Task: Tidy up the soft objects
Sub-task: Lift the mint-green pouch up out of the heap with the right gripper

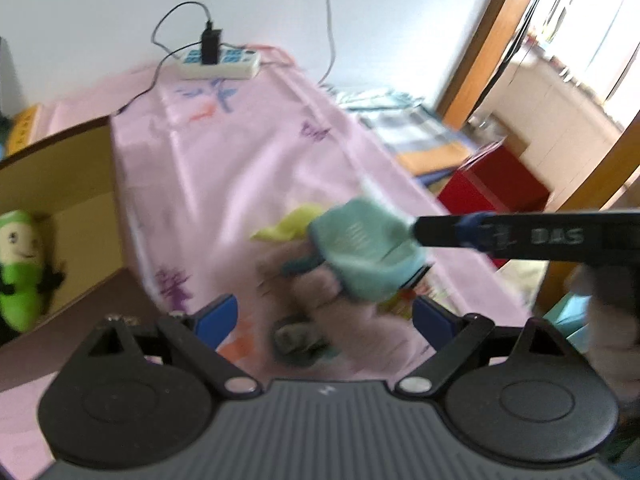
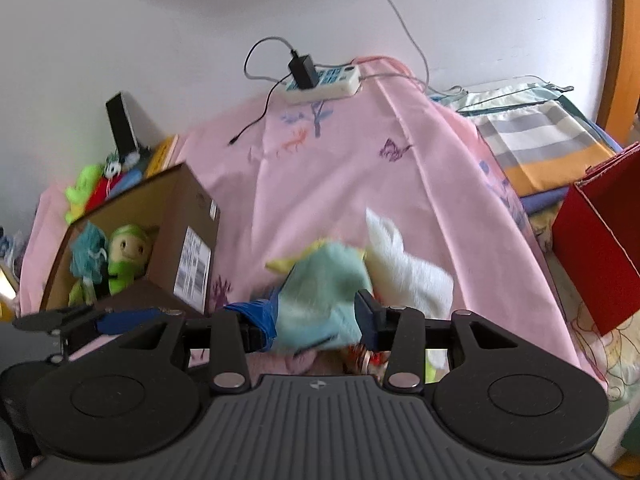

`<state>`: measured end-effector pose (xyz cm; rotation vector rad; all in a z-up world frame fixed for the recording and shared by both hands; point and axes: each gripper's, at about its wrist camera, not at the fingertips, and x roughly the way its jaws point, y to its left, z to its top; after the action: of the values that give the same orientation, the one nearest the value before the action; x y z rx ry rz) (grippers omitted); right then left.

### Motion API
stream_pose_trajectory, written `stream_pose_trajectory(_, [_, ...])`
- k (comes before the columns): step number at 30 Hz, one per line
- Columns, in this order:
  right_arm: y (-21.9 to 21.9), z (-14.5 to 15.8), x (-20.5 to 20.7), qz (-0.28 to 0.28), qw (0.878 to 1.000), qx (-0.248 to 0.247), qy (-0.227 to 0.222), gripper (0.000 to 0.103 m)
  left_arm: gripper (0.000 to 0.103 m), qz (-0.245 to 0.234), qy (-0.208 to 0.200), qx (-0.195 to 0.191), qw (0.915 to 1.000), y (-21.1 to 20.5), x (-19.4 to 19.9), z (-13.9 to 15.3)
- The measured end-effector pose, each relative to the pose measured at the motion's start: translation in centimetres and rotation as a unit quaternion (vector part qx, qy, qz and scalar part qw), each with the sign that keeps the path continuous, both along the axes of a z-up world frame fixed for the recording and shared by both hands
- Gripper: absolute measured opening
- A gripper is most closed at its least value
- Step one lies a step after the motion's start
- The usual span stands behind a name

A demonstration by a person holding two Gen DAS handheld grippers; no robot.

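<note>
My right gripper (image 2: 316,316) is shut on a teal soft toy (image 2: 320,296) with a yellow part and holds it above the pink sheet; in the left wrist view the toy (image 1: 364,248) hangs from the right gripper's fingers (image 1: 452,232). My left gripper (image 1: 324,316) is open and empty, just below that toy. A white plush (image 2: 404,268) lies beside it. A cardboard box (image 2: 188,216) on the left holds a green plush doll (image 2: 126,256), which also shows in the left wrist view (image 1: 20,268).
A power strip (image 2: 320,84) with a charger lies at the far end of the pink sheet (image 2: 340,168). A red box (image 2: 600,240) stands to the right. Folded striped bedding (image 2: 536,140) lies at the back right. More toys (image 2: 92,188) sit behind the cardboard box.
</note>
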<state>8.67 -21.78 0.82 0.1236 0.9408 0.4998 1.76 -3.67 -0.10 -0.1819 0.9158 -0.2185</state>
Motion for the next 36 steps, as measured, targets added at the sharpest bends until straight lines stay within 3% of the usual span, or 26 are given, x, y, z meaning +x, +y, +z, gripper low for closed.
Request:
stream_pose_trajectory(10, [0.3,-3.4,3.6,-0.016,0.999,-0.002,0.032,0.026,0.093,-0.065,-0.007,-0.027,0.9975,-2.8,3.5,-1.7])
stream_pose_trajectory(16, [0.1,-5.2,4.3,-0.009,0.999,0.014,0.038,0.026,0.091,-0.064,0.017,-0.057,0.9962,-2.5,6.0,-3.9])
stream_pose_trajectory(18, [-0.1,-5.7,4.5,-0.003,0.998,0.04,0.043,0.024,0.068,-0.07,0.016,-0.068,0.9951,-2.3,6.4,-4.0])
stream_pose_trajectory(22, [-0.2,-6.2,4.7,0.004,0.996,0.078,0.049,0.016,0.055,-0.08,0.03,-0.086,0.9926,-2.3,7.2,-4.9])
stream_pose_trajectory(27, [-0.3,-5.6,4.4,0.006,0.994,0.1,0.039,0.004,0.019,-0.095,0.011,-0.091,0.9912,-2.4,7.0,-4.4])
stream_pose_trajectory(36, [-1.2,-3.7,3.5,-0.001,0.991,0.129,0.028,0.0,0.013,-0.123,-0.057,-0.061,0.9888,-3.6,5.4,-1.8])
